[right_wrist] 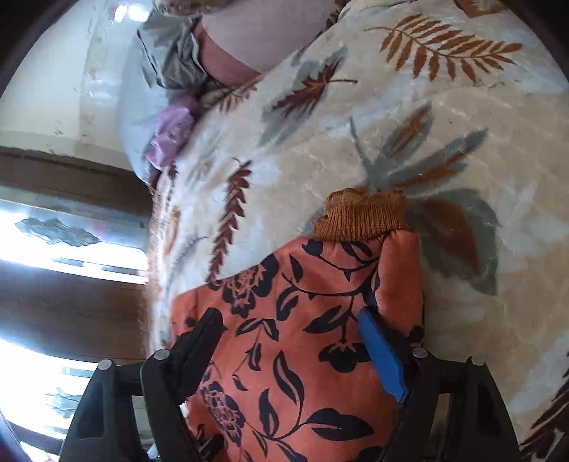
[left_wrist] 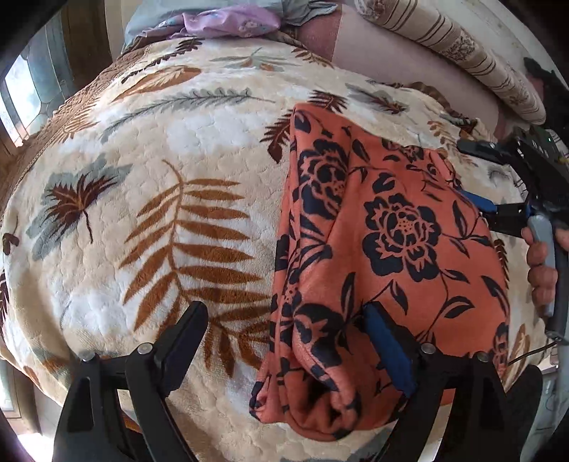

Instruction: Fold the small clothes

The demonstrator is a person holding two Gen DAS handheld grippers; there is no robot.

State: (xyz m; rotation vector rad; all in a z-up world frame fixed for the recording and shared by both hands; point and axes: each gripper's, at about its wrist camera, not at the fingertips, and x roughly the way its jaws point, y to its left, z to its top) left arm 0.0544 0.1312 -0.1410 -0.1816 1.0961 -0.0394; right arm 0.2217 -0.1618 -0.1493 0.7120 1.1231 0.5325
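Note:
An orange garment [left_wrist: 391, 256] with dark flowers lies folded lengthwise on the leaf-patterned blanket [left_wrist: 185, 149]. My left gripper [left_wrist: 284, 320] stands open over its near left edge, the blue-padded finger [left_wrist: 384, 341] above the fabric and the black one above the blanket. My right gripper [left_wrist: 476, 176], held by a hand [left_wrist: 540, 263], is open at the garment's far right side. In the right wrist view the garment [right_wrist: 302, 355] ends in a brown ribbed cuff [right_wrist: 359, 216]. The right gripper [right_wrist: 291, 327] is open just above the cloth, gripping nothing.
A purple cloth [left_wrist: 227, 21] and pale blue fabric [left_wrist: 302, 9] lie at the blanket's far end. A striped pillow [left_wrist: 462, 49] lies at the back right. A bright window [right_wrist: 53, 234] in a dark wooden frame stands beyond the bed's edge.

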